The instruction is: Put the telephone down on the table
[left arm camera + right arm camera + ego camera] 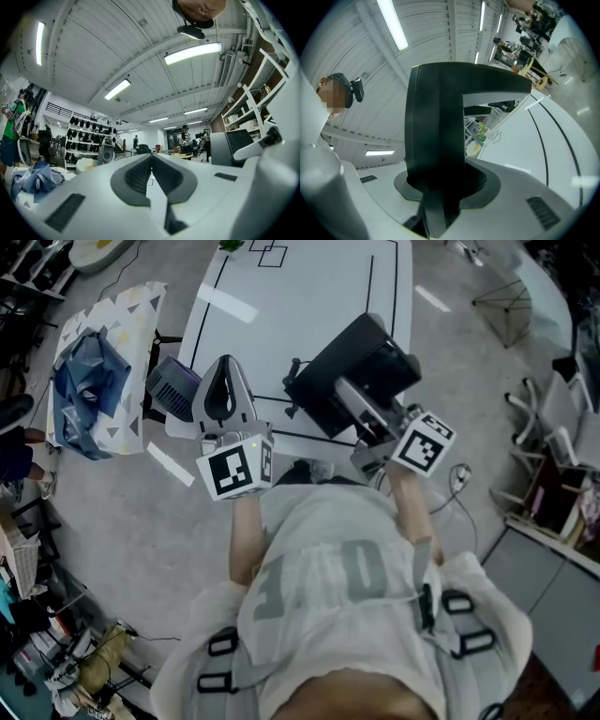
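Note:
In the head view the black telephone (354,367) hangs over the near right part of the white table (309,292), which has black lines on it. My right gripper (349,397) is shut on the telephone's near end. In the right gripper view the telephone (436,122) stands as a tall black slab clamped between the jaws of that gripper (440,185). My left gripper (225,364) hovers over the table's near left corner, apart from the telephone. In the left gripper view the left gripper (151,158) shows its ribbed pads pressed together with nothing between them.
A purple-grey box (171,385) sits at the table's left edge. A patterned sheet with blue cloth (94,371) lies to the left. Cables (459,479) trail on the floor at right, near shelving (562,446). Several people (186,138) stand far off.

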Demonstrator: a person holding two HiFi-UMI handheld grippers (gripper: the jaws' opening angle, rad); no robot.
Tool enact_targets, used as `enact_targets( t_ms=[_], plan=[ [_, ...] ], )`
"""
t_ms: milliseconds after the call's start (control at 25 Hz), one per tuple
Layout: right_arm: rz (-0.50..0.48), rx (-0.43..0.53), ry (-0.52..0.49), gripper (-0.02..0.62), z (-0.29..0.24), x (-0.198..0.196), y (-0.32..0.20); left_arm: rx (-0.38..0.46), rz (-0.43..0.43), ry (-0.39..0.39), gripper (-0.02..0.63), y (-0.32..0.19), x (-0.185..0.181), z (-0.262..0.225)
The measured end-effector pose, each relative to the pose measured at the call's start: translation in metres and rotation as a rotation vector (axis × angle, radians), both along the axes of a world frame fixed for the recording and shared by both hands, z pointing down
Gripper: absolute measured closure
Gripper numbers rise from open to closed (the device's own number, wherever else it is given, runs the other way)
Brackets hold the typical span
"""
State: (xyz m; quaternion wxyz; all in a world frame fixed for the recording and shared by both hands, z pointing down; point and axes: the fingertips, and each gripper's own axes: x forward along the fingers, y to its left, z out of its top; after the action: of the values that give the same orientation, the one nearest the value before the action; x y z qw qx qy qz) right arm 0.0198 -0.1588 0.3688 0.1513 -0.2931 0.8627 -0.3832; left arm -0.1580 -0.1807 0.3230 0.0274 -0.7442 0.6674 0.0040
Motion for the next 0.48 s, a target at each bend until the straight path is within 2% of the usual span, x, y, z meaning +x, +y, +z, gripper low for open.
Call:
enact_targets(
  t_ms=[160,360,480],
  plan=[
    [0.0,-0.032,-0.007,0.443,0.01,-0.004,-0.009,-0.009,0.004,0.003,0.594,-0.009,-0.005,0.004],
    [-0.006,-0.098,-0.072,0.443,0.026,-0.009,-0.022,-0.013,0.005,0.036,0.594,-0.017,-0.013,0.004],
    [-0.012,-0.12,-0.06,0.443,0.037,-0.01,-0.03,-0.013,0.007,0.027,0.594,-0.021,-0.015,0.005]
  ],
)
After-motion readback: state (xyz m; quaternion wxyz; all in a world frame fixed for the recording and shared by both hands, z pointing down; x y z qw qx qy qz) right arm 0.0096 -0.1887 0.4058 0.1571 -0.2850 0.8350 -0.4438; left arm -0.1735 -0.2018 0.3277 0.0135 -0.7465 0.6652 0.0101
